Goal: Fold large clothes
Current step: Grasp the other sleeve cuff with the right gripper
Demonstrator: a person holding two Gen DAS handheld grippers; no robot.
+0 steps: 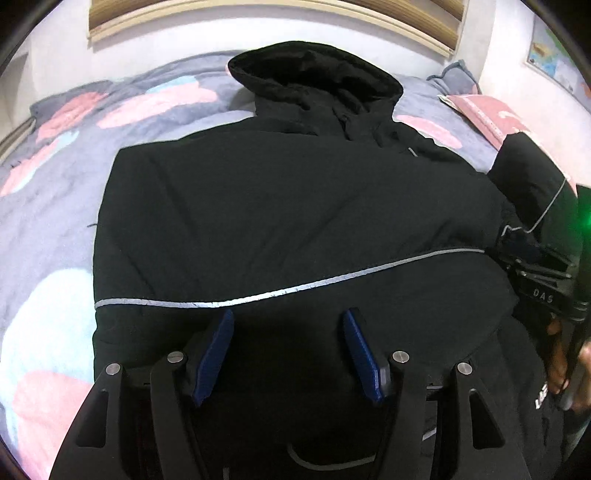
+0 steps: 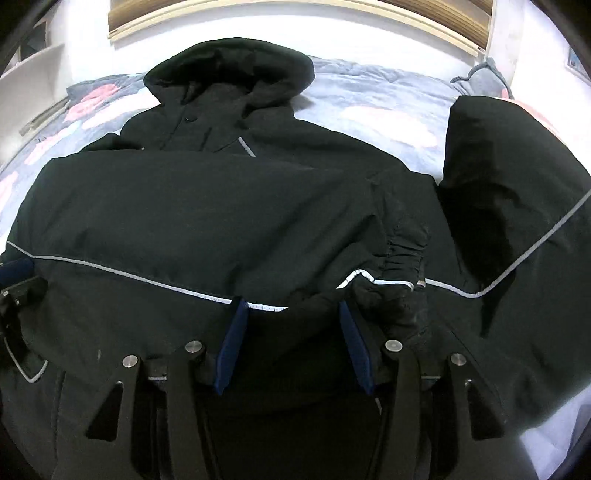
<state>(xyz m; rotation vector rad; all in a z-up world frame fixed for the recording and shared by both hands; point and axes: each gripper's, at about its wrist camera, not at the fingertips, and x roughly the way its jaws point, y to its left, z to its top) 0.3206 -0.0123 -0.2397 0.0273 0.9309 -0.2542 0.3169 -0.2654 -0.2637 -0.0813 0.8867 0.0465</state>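
Note:
A large black hooded jacket [image 1: 288, 206] with a thin grey reflective stripe lies flat on the bed, hood [image 1: 314, 74] at the far end. One sleeve is folded across the body, its cuff [image 2: 402, 258] near my right gripper. The other sleeve [image 2: 517, 192] lies out to the right. My left gripper [image 1: 288, 321] is open over the jacket's lower body, holding nothing. My right gripper [image 2: 291, 306] is open just above the folded sleeve, blue pads [image 2: 236, 332] on either side of the fabric. The right gripper also shows in the left wrist view [image 1: 543, 273].
The bed has a grey-blue cover [image 1: 55, 206] with pink and pale blue shapes. A pink pillow [image 1: 491, 114] and a grey pillow [image 1: 458, 77] lie at the far right. A wooden headboard [image 1: 258, 11] and white wall are behind. A white shelf [image 2: 33, 70] stands at the left.

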